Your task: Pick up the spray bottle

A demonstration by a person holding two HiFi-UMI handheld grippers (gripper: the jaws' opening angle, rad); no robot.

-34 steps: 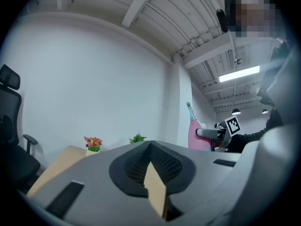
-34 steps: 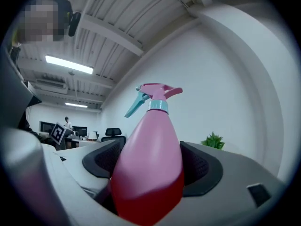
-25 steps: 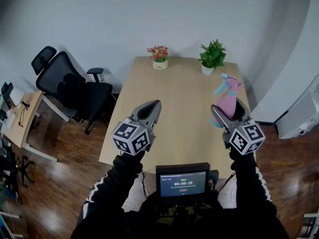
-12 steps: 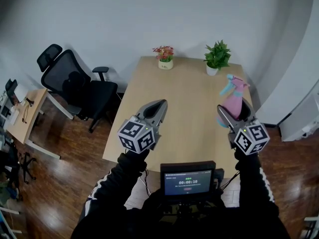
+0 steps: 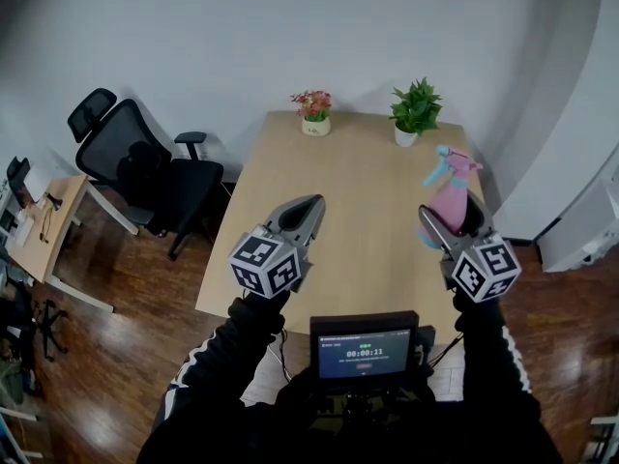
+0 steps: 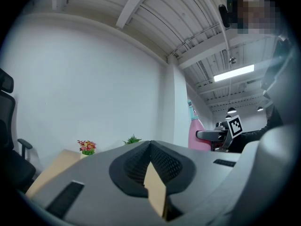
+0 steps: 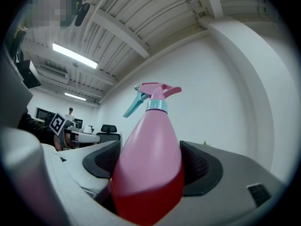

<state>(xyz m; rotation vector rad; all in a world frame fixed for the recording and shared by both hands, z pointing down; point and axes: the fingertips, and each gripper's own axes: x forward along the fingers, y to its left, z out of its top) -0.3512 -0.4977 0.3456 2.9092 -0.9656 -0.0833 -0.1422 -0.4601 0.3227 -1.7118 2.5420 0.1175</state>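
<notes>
The pink spray bottle (image 5: 451, 193) with a teal trigger is held above the table's (image 5: 348, 187) right side, nozzle end pointing away from me. My right gripper (image 5: 451, 218) is shut on its body; in the right gripper view the bottle (image 7: 153, 126) fills the gap between the two black pads (image 7: 200, 166). My left gripper (image 5: 308, 204) hovers over the table's near left part, jaws together and holding nothing. The left gripper view shows that gripper (image 6: 150, 147) closed to a point, with the bottle (image 6: 196, 135) far off at the right.
A small pot of red flowers (image 5: 312, 114) and a green potted plant (image 5: 415, 112) stand at the table's far edge. A black office chair (image 5: 140, 172) is left of the table and a side desk (image 5: 39, 225) further left. A small screen (image 5: 363, 351) sits at my chest.
The view has shifted slightly. Both grippers keep nearly the same pose, and the right one still grips the bottle.
</notes>
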